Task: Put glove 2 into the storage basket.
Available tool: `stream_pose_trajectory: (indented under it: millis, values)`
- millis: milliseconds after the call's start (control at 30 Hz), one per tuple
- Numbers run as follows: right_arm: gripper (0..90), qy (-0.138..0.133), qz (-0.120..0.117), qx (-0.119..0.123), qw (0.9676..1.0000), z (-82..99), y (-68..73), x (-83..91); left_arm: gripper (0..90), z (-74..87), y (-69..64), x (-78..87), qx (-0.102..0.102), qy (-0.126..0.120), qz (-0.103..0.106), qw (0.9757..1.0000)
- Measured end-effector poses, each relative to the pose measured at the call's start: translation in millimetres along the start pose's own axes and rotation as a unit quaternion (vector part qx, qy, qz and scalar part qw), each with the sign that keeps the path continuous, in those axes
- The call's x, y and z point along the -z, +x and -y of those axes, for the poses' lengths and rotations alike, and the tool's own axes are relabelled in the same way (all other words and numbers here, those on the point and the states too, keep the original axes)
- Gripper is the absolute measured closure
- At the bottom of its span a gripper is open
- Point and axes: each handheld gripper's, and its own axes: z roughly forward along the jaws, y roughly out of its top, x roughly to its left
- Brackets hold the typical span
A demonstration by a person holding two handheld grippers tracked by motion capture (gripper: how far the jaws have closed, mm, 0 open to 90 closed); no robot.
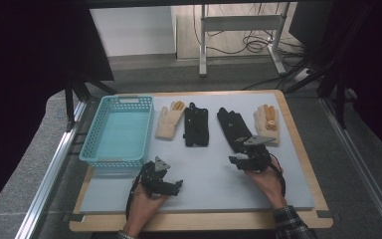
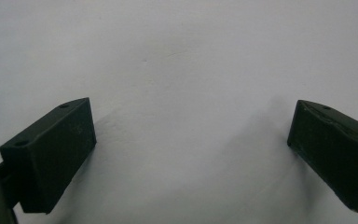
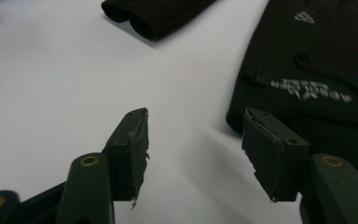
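Right hand-held gripper [image 3: 193,140]: jaws apart, empty, just beside black glove [image 3: 317,70] cuff on surface [image 1: 204,169]. Left hand-held gripper [image 2: 186,149]: spread wide, empty, well apart from gloves.

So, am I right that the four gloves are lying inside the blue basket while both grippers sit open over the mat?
Not quite. In the high view the blue basket holds nothing; the four gloves lie in a row on the mat to its right. The left gripper and right gripper are indeed open.
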Motion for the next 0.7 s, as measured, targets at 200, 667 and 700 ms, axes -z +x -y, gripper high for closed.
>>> stream_pose_trajectory:
  millis: [200, 667, 700]
  values:
    - [45.7, 0.005, -0.006, 0.017, 0.9998, -16.1, 2.3, -14.8, 1.3, 0.0, 0.1, 0.1, 0.0, 0.0, 0.0, 1.0]
    - [43.1, -0.002, -0.002, 0.037, 0.9993, -45.4, 5.2, -36.9, 1.4, 0.0, 0.4, 0.2, -0.002, 0.0, 0.0, 1.0]
    - [41.8, -0.001, 0.001, 0.039, 0.9992, -47.2, 5.4, -38.8, 1.4, 0.0, 0.4, 0.2, -0.002, 0.0, 0.0, 1.0]
